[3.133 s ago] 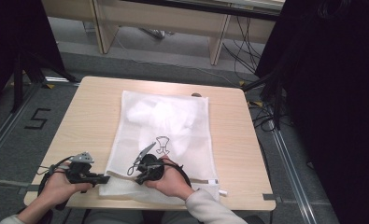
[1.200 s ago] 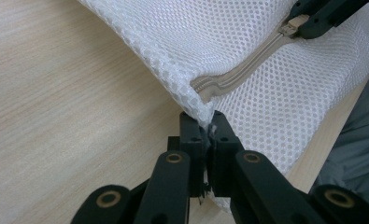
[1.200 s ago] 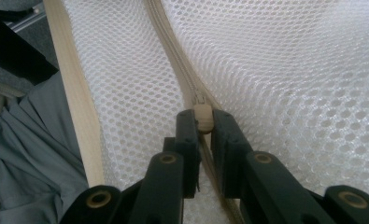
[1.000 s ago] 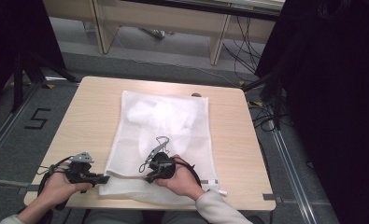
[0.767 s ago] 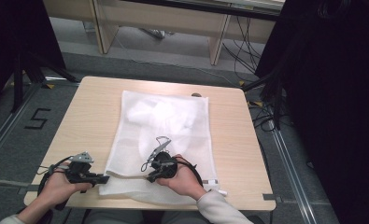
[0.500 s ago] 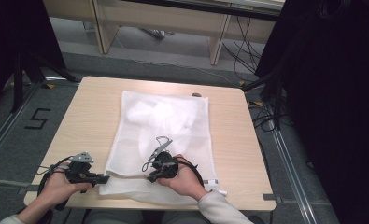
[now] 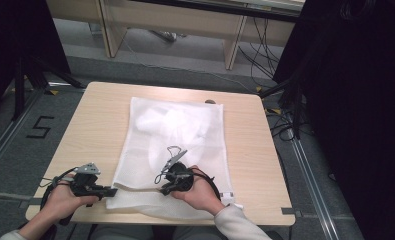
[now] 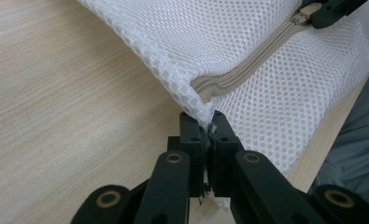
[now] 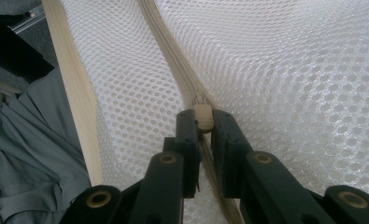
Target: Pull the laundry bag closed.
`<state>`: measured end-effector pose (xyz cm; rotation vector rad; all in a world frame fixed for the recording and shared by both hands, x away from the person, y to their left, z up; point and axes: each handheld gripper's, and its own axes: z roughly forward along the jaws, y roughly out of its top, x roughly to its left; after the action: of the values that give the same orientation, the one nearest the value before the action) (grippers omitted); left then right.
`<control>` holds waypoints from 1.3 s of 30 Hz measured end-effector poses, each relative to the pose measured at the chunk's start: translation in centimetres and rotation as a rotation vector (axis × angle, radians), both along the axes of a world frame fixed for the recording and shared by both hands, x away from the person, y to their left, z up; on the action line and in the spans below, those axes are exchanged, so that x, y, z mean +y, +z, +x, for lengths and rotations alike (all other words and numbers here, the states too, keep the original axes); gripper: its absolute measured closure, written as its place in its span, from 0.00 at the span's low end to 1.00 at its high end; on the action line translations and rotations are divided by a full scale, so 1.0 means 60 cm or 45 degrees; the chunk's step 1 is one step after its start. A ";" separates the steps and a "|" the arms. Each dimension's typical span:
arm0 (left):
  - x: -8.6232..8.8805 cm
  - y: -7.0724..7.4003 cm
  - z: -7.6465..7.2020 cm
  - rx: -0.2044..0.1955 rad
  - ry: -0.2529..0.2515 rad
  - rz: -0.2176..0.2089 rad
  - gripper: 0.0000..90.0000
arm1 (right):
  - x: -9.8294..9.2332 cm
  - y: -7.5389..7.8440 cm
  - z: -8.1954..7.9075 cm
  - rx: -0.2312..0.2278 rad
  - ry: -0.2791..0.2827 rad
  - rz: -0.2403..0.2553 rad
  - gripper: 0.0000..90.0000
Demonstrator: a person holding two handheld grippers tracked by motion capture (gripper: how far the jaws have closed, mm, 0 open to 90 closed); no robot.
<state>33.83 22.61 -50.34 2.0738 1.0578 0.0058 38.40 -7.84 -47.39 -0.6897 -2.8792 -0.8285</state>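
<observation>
The white mesh bag (image 7: 172, 150) is lying flat on the counter (image 7: 100, 120) with the left gripper (image 8: 204, 133) pinching its near corner and the right gripper (image 9: 202, 122) pinching the zipper pull (image 9: 203, 115) — partway along the zipper, with much of its run seemingly left.

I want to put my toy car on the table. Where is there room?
There are bare wood strips of the table left of the white mesh bag, right of it toward the table's right edge, and a thin strip along the far edge. The near edge is crowded: the left tool and right tool grip the bag there.
</observation>
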 end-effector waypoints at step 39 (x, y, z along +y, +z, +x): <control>-0.002 0.001 0.000 -0.018 -0.009 0.033 0.96 | 0.004 0.023 0.005 -0.005 -0.008 0.066 0.91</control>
<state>33.83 22.47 -50.26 2.0975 1.0467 0.0311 38.70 -7.60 -46.00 -0.6932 -2.8494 -0.9032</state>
